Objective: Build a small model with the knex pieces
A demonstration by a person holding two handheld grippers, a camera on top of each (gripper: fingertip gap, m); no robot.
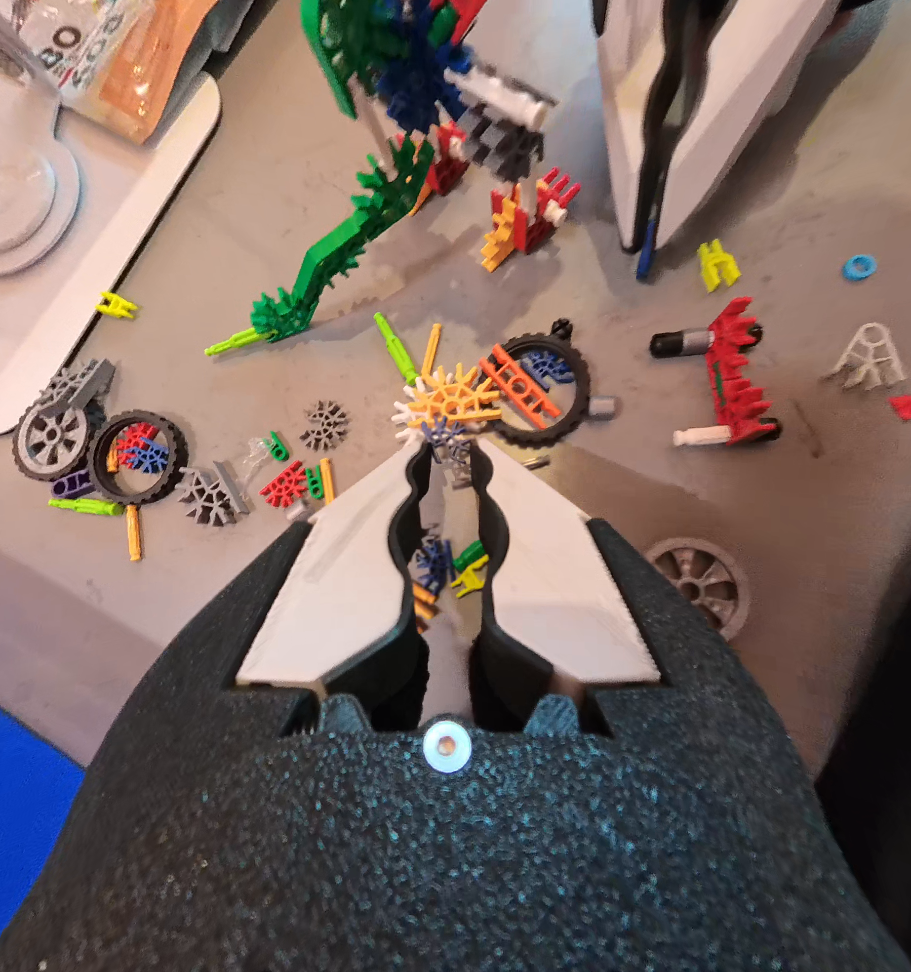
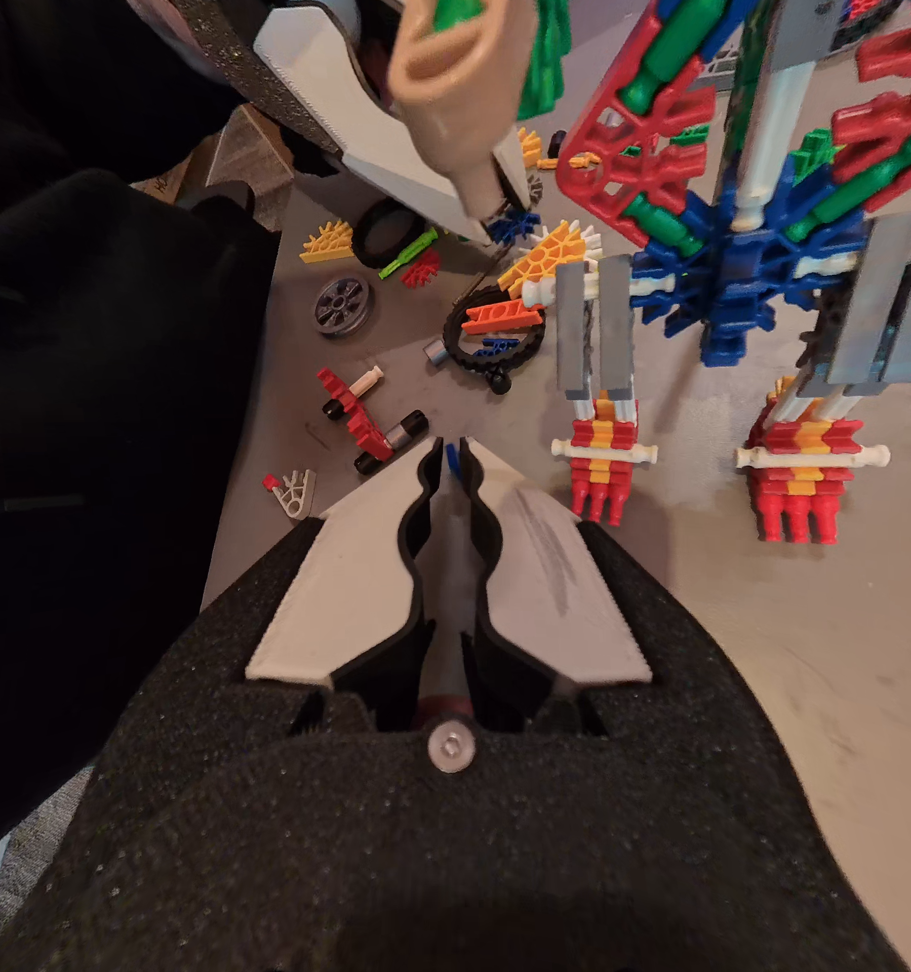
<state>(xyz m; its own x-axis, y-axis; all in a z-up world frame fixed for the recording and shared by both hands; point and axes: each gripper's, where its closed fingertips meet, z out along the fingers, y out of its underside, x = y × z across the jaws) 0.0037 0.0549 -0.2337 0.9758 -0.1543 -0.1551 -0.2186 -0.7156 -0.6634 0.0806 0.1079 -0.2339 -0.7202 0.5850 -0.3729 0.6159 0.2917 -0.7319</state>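
Note:
My left gripper (image 1: pixel 448 447) is low over a grey table (image 1: pixel 232 210), with its tips closed on a small blue snowflake connector (image 1: pixel 445 439). Just ahead lie a yellow fan connector (image 1: pixel 453 394) and a black tyre (image 1: pixel 579 378) with an orange ladder piece (image 1: pixel 521 389) across it. In the right wrist view the left gripper (image 2: pixel 495 231) holds the same blue connector (image 2: pixel 513 226). My right gripper (image 2: pixel 450 447) is shut on a thin blue rod (image 2: pixel 453 463). It also shows in the left wrist view (image 1: pixel 645 247), with the rod (image 1: pixel 645 260) pointing down near the table.
A tall model of coloured rods and connectors (image 2: pixel 732 263) stands on red feet (image 2: pixel 600 473) to the right. A green curved tail (image 1: pixel 327 263) trails from it. Loose wheels (image 1: pixel 50 436), a red comb piece (image 1: pixel 732 378), a grey wheel (image 1: pixel 700 584) and a white board (image 1: pixel 127 236) surround the grippers. The grippers' ends are close to 10 centimetres from one another.

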